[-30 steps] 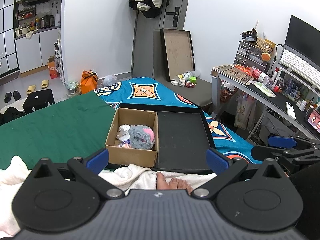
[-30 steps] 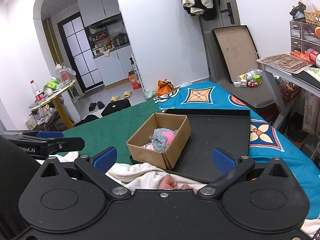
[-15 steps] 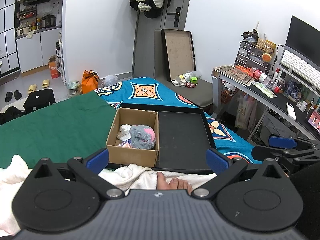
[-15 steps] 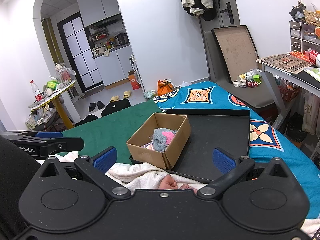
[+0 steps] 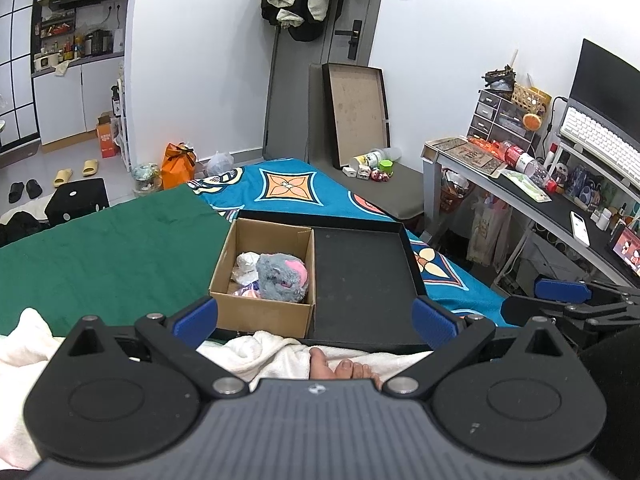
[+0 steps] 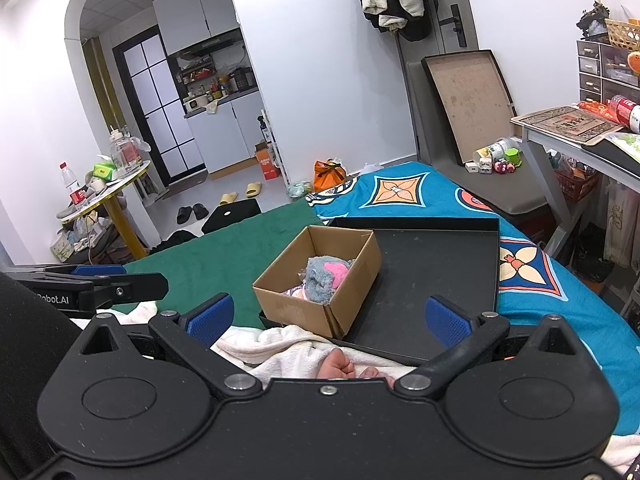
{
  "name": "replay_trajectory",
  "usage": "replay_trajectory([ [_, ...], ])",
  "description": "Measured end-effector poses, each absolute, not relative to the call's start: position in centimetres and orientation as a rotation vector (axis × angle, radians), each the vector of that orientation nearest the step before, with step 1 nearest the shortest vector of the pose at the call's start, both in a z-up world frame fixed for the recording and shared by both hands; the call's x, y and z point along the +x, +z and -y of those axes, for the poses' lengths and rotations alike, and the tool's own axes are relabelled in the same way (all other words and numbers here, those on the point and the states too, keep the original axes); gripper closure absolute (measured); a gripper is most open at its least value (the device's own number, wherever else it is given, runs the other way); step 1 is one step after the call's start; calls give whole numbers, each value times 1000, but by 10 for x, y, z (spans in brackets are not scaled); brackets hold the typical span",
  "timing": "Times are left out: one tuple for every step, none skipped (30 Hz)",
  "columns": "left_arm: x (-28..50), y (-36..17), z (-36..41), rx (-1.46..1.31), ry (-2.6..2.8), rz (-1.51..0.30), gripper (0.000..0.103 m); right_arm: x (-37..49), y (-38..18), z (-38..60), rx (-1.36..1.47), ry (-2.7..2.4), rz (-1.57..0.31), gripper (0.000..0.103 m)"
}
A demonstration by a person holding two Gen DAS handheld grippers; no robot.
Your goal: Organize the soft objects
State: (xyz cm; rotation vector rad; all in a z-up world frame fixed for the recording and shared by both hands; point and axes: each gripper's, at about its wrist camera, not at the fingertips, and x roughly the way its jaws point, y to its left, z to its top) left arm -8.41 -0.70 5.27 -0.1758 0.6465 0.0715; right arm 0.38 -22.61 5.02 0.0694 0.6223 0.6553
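Observation:
A brown cardboard box point(image 5: 262, 308) point(image 6: 298, 307) stands in the left part of a black tray point(image 5: 360, 272) point(image 6: 436, 268) on the bed. Inside lie a grey and pink plush toy point(image 5: 282, 276) point(image 6: 325, 274), a white soft item point(image 5: 245, 266) and a pale striped one, partly hidden. My left gripper point(image 5: 315, 318) is open and empty, held above and short of the box. My right gripper point(image 6: 328, 318) is open and empty at a similar distance. Each gripper shows at the edge of the other's view.
A green cloth point(image 5: 100, 248) and a blue patterned sheet point(image 5: 288, 188) cover the bed. A white towel point(image 5: 264, 352) and bare toes point(image 5: 340, 368) lie just before the tray. A desk point(image 5: 520, 192) stands right, a bench point(image 5: 392, 192) and door behind.
Almost nothing: both views shift very slightly, and both grippers stay open and empty.

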Motion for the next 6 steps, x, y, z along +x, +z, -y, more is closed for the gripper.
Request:
replay_trajectory([
  [-85, 53, 8, -176, 75, -645, 0, 4, 50, 226, 69, 655, -622, 0],
  [-84, 53, 7, -176, 79, -642, 0, 4, 50, 226, 69, 655, -622, 0],
  [-85, 53, 10, -177, 80, -641, 0, 4, 50, 226, 68, 655, -622, 0],
  [-85, 53, 10, -177, 77, -643, 0, 4, 50, 226, 69, 656, -622, 0],
  [-85, 53, 9, -178, 71, -647, 0, 4, 50, 226, 69, 656, -623, 0],
  [-84, 53, 8, -182, 61, -654, 0, 3, 50, 226, 70, 658, -623, 0],
])
